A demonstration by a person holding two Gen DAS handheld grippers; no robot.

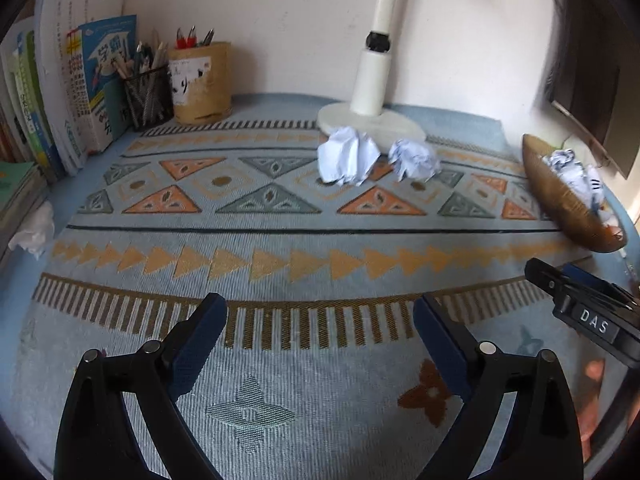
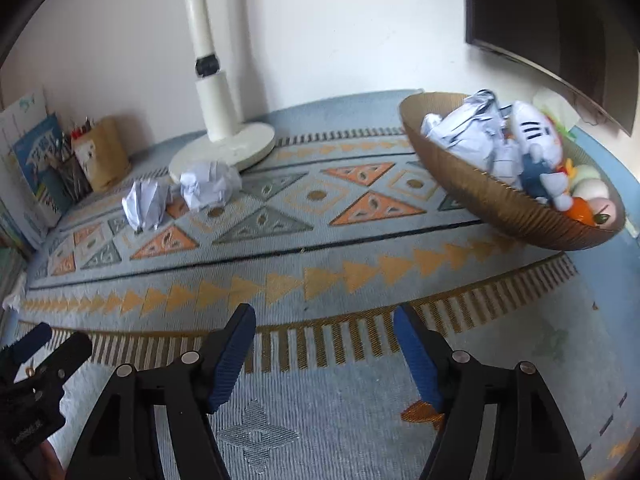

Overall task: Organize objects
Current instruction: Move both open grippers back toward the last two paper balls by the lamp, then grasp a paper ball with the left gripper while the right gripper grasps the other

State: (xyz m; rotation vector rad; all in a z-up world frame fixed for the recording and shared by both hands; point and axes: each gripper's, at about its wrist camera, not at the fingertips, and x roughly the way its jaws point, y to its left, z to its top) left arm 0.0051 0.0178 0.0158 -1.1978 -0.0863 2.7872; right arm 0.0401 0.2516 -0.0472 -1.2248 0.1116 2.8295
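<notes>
Two crumpled paper balls lie on the patterned cloth by the lamp base: one on the left (image 1: 347, 155) (image 2: 145, 205) and one on the right (image 1: 414, 159) (image 2: 209, 184). A brown oval bowl (image 1: 560, 196) (image 2: 472, 184) at the right holds crumpled paper (image 2: 468, 128), a plush toy (image 2: 536, 136) and toy fruit. My left gripper (image 1: 320, 320) is open and empty, well short of the balls. My right gripper (image 2: 324, 328) is open and empty, low over the cloth, left of and nearer than the bowl.
A white lamp base (image 1: 372, 122) (image 2: 224, 148) stands behind the balls. Pen holders (image 1: 200, 80) and upright books (image 1: 76, 80) line the back left. A white tissue (image 1: 34, 236) lies at the left edge. A dark monitor (image 2: 560, 32) hangs at the right.
</notes>
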